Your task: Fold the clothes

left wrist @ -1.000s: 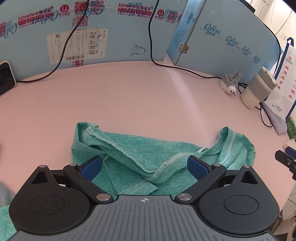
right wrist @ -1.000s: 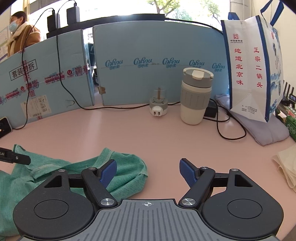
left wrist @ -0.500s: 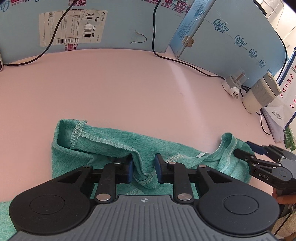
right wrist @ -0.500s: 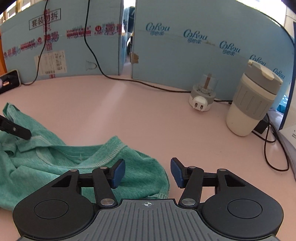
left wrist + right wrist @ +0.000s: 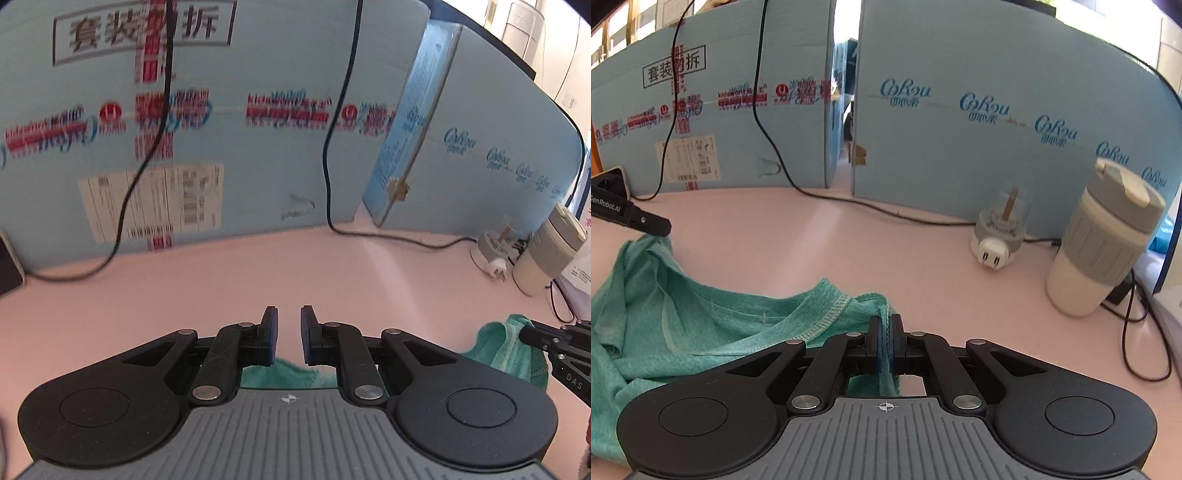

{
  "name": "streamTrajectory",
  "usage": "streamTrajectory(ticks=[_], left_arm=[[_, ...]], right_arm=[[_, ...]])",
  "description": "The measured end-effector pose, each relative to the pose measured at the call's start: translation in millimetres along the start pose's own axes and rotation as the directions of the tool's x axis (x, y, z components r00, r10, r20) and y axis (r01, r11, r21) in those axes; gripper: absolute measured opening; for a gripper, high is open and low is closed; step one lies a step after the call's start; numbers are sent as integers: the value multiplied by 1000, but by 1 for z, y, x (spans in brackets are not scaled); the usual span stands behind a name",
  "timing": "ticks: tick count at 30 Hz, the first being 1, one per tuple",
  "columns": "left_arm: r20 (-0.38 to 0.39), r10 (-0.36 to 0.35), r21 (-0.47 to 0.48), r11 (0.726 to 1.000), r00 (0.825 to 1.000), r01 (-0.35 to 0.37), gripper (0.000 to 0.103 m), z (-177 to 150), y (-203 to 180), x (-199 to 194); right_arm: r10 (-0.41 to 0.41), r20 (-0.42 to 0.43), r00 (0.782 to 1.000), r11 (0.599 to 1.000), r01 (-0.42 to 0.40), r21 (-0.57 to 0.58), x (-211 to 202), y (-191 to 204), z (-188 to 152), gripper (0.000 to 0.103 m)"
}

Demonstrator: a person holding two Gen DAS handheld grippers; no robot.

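Step in hand, as judged: both grippers picking up an edge of the crumpled teal knit garment [image 5: 701, 325], which lies on the pink tabletop [image 5: 849, 236] in front of the blue cardboard screen [image 5: 960, 147], to spread it before folding.

Next move likely calls for lifting and pulling the two held points apart evenly so the cloth opens flat without slipping.

Right gripper [image 5: 885, 345]: clenched on the stitched hem, cloth visible between its pads.

Left gripper [image 5: 289, 334]: jaws closing, narrow gap at the tips; teal cloth shows only lower, at the base, so a grip is unconfirmed there.

The right view adds the left gripper's tip touching the garment's far corner.
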State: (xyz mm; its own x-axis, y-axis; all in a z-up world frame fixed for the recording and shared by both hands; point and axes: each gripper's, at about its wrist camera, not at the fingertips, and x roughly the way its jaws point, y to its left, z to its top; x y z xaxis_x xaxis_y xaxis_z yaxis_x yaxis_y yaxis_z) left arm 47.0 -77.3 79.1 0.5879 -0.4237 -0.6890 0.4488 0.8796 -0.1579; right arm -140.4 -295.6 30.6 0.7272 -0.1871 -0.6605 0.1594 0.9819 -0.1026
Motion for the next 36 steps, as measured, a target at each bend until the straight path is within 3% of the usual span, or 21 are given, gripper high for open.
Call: streamTrajectory(ticks=[5,7,9,14,17,19,21,25,28,33,36], left_arm=[[38,54,19,998,998,-54,14,30,7,4],[32,60,11,998,998,-61,22,29,10,0],[10,63,9,998,998,-63,44,18,16,-7],[-70,75,8,997,995,-74,69,-14,28,-18],[-117,83,2,997,990,-83,73,-34,39,-30],[-144,88,-9,996,986,-90,78,-47,46,-40],[-161,82,-23,996,984,-87,79,-60,54,-54],[-185,79,-41,995,980,-88,83,-86,61,-82],[-210,74,-71,993,975,-91,95,-111,66,-97],[-248,39,-163,983,968,-81,95,-142,71,-112],[-243,28,-145,987,970,-65,96,-144,64,-117]], right_arm=[[-69,62,996,997,71,-39,21,5,30,3],[-99,64,993,994,102,-35,31,5,37,3],[-128,55,990,991,129,-24,43,3,42,3],[-81,-41,996,997,80,-14,68,-4,41,10],[-48,-68,997,999,49,19,66,-8,38,15],[-54,-75,996,998,57,40,59,-11,36,30],[-74,-70,995,996,77,52,48,-14,30,57],[-94,-81,992,992,100,78,19,-19,13,58],[-53,-119,991,988,70,140,-5,-20,-7,58],[32,-196,980,977,11,215,-36,-14,-46,58],[53,-231,972,968,7,252,-34,-1,-64,57]])
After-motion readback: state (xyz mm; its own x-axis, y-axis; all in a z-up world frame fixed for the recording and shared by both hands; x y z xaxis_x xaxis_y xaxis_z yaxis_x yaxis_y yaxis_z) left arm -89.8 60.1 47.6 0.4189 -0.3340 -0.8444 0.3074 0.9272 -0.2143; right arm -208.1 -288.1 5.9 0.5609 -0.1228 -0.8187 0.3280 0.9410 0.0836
